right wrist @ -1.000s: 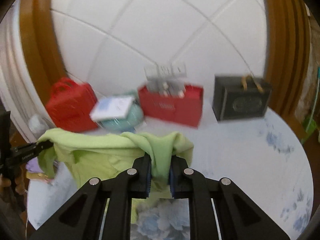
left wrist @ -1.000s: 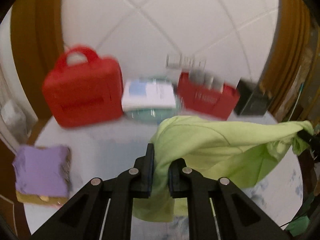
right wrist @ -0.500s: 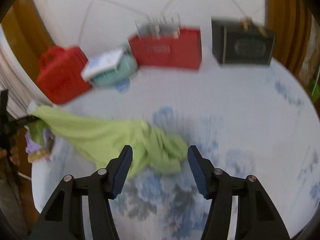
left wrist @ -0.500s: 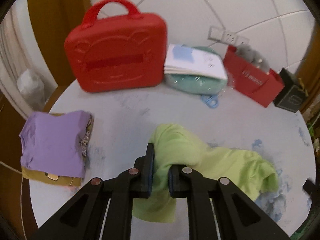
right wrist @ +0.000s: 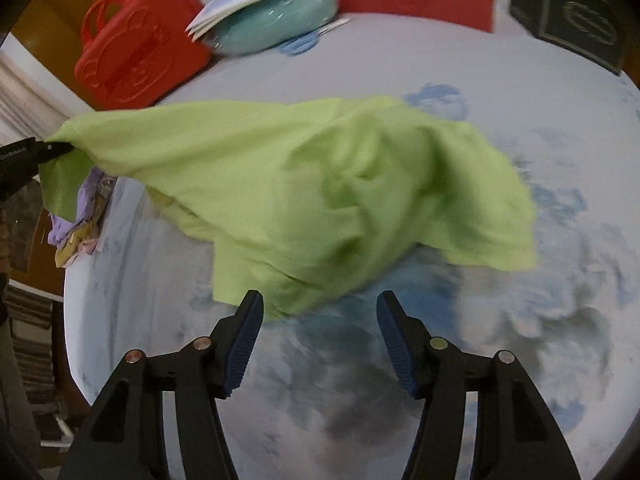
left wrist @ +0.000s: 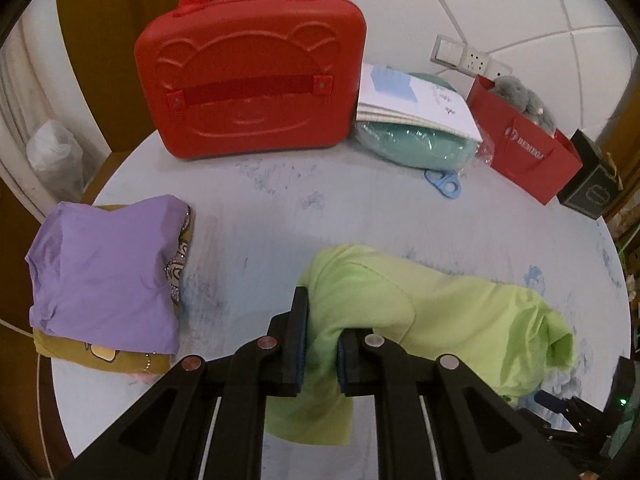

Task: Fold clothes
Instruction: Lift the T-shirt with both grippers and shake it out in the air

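A lime-green garment [left wrist: 432, 312] lies crumpled on the round pale-blue table [left wrist: 280, 208]. My left gripper [left wrist: 322, 344] is shut on one end of it and holds that end a little above the table. In the right wrist view the garment [right wrist: 320, 188] stretches from the left gripper [right wrist: 44, 152] at the far left down to a heap on the table. My right gripper [right wrist: 320, 332] is open and empty, just in front of the heap's near edge. A folded purple garment [left wrist: 104, 272] lies on an olive one at the table's left edge.
A red bear-face case [left wrist: 248, 68], a teal pouch under papers [left wrist: 416, 128], a red gift bag [left wrist: 524, 152] and a dark box [left wrist: 592, 188] stand along the table's far side. A blue clip [left wrist: 444, 184] lies near the pouch.
My right gripper has opened and let go of the green garment, which dropped onto the table. Both grippers have tilted down toward the table; the left one still holds its end.
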`<state>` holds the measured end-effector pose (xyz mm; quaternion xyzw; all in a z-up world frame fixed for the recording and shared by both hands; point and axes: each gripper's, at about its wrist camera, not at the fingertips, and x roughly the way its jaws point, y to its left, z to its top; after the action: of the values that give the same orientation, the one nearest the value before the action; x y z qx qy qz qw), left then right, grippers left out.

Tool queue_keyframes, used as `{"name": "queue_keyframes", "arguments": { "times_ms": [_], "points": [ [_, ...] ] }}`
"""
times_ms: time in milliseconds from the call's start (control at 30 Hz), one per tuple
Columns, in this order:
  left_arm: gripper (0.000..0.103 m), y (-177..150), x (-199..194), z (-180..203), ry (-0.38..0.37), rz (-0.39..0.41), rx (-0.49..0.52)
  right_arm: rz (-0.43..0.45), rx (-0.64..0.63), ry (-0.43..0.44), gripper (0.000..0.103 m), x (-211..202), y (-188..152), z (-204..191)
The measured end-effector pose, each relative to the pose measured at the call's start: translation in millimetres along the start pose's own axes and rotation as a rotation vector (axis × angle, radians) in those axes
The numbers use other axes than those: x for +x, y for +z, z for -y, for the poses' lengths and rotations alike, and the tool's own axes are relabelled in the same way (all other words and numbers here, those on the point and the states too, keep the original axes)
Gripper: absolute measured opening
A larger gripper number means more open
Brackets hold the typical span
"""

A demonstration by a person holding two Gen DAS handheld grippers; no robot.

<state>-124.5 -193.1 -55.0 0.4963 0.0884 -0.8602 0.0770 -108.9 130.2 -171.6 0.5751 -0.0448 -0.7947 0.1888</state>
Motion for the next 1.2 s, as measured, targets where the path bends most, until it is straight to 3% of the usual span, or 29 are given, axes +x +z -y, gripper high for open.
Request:
{"name": "queue_keyframes", "arguments": {
  "times_ms": [67, 100, 133, 167, 200, 300, 500, 667, 767, 900, 1033, 1133, 1200],
  "points": [
    [0.011, -0.6, 4.2, -2.8, -0.007, -0.009, 0.003, -0.015, -0.014, -0.014, 0.071, 12.1, 1.7, -7.2],
    [0.011, -0.5, 6.4, -4.1, -0.01, -0.013, 0.005, -0.025, -0.025, -0.028, 0.058, 18.2, 1.8, -10.0],
    [0.011, -0.1, 8.4, -4.8, -0.013, -0.016, 0.008, -0.035, -0.036, -0.042, 0.011, 24.3, 1.9, -12.8],
    [0.01, 0.9, 10.1, -5.5, -0.014, -0.017, 0.011, -0.034, -0.042, -0.065, 0.008, 24.2, 5.2, -11.4],
    [0.01, 3.0, 11.2, -5.9, -0.014, -0.017, 0.015, -0.032, -0.046, -0.088, 0.007, 23.2, 9.0, -9.5],
    [0.01, 17.9, 8.7, -5.5, -0.021, 0.008, 0.019, 0.114, -0.07, -0.185, 0.007, -30.6, 41.1, 7.3],
    [0.01, 95.8, -29.8, 17.8, -0.045, 0.167, 0.019, 0.429, -0.108, -0.388, 0.006, -153.5, 121.4, 41.4],
    [0.01, 156.3, -110.4, 47.2, -0.079, 0.372, 0.032, 0.707, -0.132, -0.495, 0.006, -267.3, 176.8, 35.5],
    [0.01, 169.3, -171.0, 57.2, -0.067, 0.513, 0.043, 0.841, -0.156, -0.532, 0.004, -317.9, 180.2, 20.0],
    [0.01, 131.4, -195.3, 54.7, -0.055, 0.543, 0.087, 0.952, -0.173, -0.526, 0.003, -366.3, 160.4, 12.9],
    [0.01, 79.0, -203.9, 49.2, -0.044, 0.531, 0.136, 0.917, -0.176, -0.454, 0.003, -362.1, 112.6, 16.4],
    [0.01, 13.8, -165.8, 43.1, -0.033, 0.398, 0.17, 0.812, -0.154, -0.386, 0.003, -331.5, 53.8, 25.1],
    [0.01, -30.4, -128.4, 39.1, -0.032, 0.259, 0.175, 0.726, -0.127, -0.353, 0.002, -304.8, 19.0, 36.5]
  ]
}}
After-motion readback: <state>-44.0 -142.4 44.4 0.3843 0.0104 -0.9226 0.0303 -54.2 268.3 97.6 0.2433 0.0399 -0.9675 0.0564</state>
